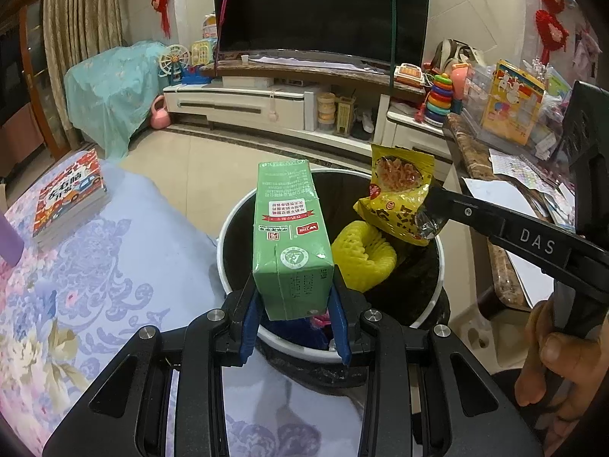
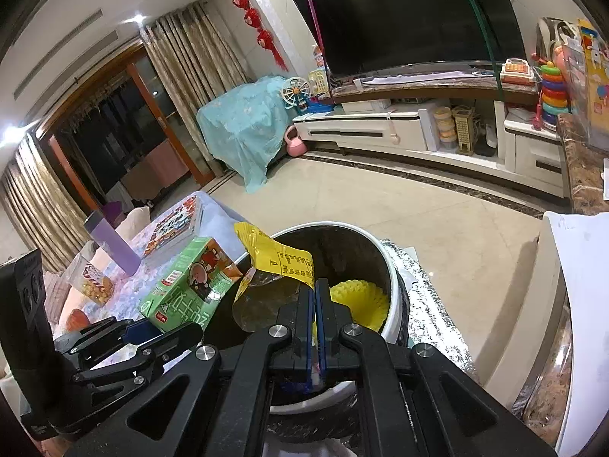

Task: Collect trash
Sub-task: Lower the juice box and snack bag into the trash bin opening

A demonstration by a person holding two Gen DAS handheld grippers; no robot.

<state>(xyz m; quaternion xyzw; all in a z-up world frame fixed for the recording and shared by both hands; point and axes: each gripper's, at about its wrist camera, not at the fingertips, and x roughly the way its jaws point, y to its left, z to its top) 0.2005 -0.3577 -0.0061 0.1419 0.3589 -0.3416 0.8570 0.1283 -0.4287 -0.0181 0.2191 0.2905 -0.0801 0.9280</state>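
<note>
A green drink carton (image 1: 291,240) hangs over the open trash bin (image 1: 236,221), pinched at its lower end and pointing away from the camera. Beside it a crumpled yellow snack bag (image 1: 399,200) (torn open, silvery inside) is held above the bin too. A yellow foam fruit net (image 1: 361,257) already lies inside.

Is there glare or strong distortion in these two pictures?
Left wrist view: fisheye bends the TV; the green carton is sharp. Right wrist view: ceiling lights flare at upper left, room lines curve, and the yellow wrapper is clear.
</note>
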